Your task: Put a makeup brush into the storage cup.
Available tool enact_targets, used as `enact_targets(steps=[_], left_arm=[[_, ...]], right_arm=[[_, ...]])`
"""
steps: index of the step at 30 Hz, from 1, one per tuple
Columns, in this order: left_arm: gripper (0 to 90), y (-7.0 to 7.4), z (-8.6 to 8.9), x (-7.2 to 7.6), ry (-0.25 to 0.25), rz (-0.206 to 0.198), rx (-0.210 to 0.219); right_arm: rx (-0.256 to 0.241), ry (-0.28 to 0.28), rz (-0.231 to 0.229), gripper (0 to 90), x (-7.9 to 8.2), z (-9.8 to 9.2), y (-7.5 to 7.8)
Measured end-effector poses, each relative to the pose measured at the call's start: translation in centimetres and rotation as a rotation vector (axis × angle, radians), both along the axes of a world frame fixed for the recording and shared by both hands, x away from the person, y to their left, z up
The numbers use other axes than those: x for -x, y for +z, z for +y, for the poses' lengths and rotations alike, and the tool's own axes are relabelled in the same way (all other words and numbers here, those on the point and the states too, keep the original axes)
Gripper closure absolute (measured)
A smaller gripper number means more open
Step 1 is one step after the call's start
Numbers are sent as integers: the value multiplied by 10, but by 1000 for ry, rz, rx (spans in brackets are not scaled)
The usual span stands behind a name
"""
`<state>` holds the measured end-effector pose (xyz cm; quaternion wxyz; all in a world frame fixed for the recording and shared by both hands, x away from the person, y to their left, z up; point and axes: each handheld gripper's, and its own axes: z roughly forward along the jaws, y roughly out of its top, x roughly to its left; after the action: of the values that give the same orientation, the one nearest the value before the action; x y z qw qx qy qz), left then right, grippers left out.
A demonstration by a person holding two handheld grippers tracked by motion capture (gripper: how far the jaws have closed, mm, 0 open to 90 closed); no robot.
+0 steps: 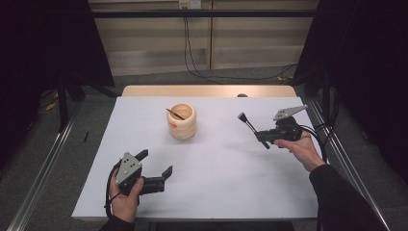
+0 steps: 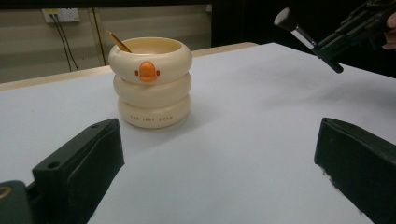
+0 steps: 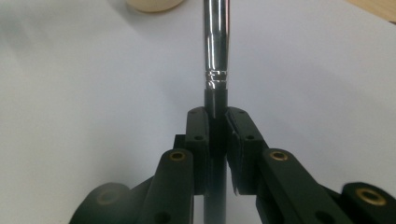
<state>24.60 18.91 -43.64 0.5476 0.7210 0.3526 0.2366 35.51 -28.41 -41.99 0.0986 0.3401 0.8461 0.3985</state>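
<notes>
The right gripper (image 1: 263, 136) is clamped on a makeup brush (image 1: 247, 122). In the right gripper view, both black jaws press against the brush's black handle (image 3: 215, 140), which runs up between them. Above the jaws the handle meets a polished silver ferrule (image 3: 215, 42) with 2 crimped rings at its lower end. In the high view the brush points up and to the left from the gripper, raised above the table (image 1: 231, 173); its dark bristle head (image 1: 241, 116) is short and flat-topped. The left gripper view shows the same head (image 2: 286, 18) as a rounded dark tuft on the silver ferrule, at upper right.

The brush sits over the right half of the white table surface, well apart from the cream holder (image 1: 182, 121) that stands upright near the table's centre rear. The holder is shaped as 3 stacked rings, with an orange duck-bill ornament (image 2: 147, 71) on the top ring and small lettering on the bottom ring. 1 thin brown stick (image 1: 175, 114) leans inside it, its tip above the rim.

The left gripper (image 1: 155, 167) rests at the front left of the table, held in the person's left hand (image 1: 126, 197). Its jaws stand wide apart with nothing between them, aimed toward the holder.
</notes>
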Motion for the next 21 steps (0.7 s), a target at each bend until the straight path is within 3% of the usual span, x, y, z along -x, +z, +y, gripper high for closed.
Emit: enact_targets(steps=[21], left_arm=[[14,0,0,0,-1,5,-5]], right_arm=[[-176,-44,-124,797,27,-6,5]])
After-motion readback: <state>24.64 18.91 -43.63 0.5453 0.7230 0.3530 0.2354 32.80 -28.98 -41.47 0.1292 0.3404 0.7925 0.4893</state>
